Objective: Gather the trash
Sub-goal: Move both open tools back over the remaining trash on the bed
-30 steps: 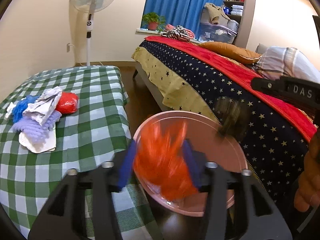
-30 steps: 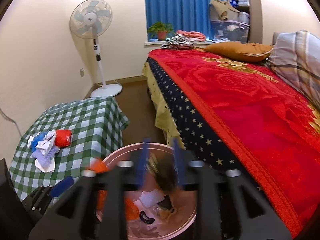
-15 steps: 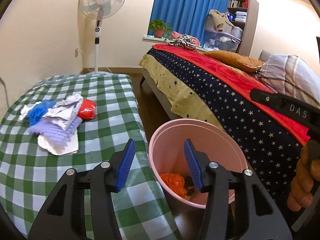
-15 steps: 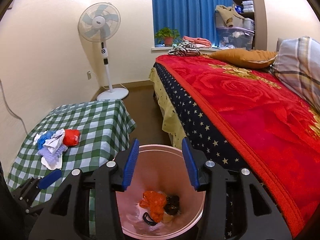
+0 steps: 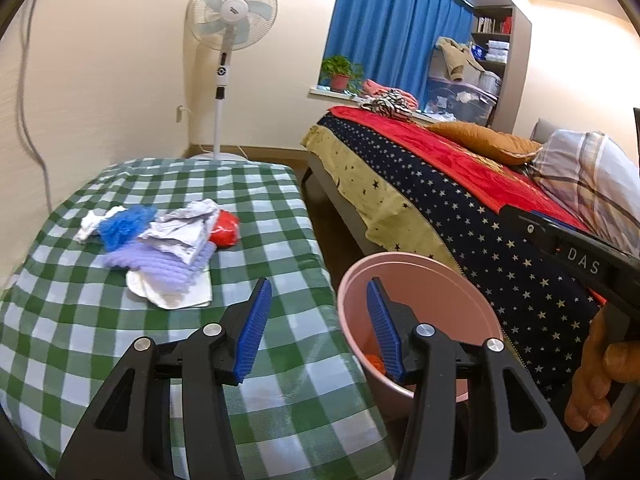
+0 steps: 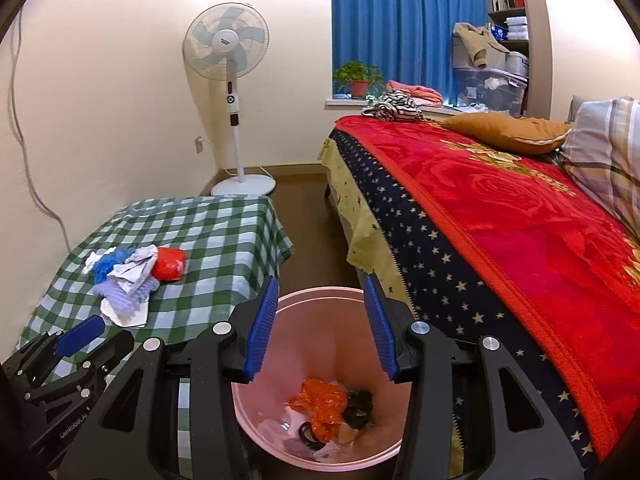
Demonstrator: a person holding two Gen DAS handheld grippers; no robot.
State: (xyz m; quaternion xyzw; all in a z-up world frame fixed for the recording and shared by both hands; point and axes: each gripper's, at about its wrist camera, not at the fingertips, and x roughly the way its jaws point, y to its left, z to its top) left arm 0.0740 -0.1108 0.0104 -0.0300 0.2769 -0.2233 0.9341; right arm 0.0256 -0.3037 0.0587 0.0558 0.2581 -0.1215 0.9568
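in the left wrist view, the left gripper [image 5: 318, 322] has black arms and blue pads. its jaws are closing, but nothing is between them. it hangs over the edge of the table with the green and white checked cloth [image 5: 256, 200] and the round pink plastic bin [image 5: 472, 292]. the bin stands on the floor just beside the table, between the table and the bed with the red blanket [image 5: 452, 160]. a bit of crumpled orange plastic [image 5: 374, 361] shows inside the bin. a pile of trash [image 5: 160, 240] lies on the table: white paper, blue fluff, a purple bumpy cloth and a red plastic lump. a hand [image 5: 596, 376] holding the other tool shows at the right edge.

in the right wrist view, the right gripper [image 6: 320, 320] hangs over the pink bin [image 6: 320, 294]. its blue pads are spread apart with nothing between them. the orange plastic [image 6: 320, 400] lies at the bottom of the bin, touching some black bits and white scraps. the trash pile [image 6: 132, 272] sits on the checked table [image 6: 224, 232], well apart from the bin. the left gripper [image 6: 76, 344] shows low on the left. a white standing fan [image 6: 232, 60] stands by the wall.
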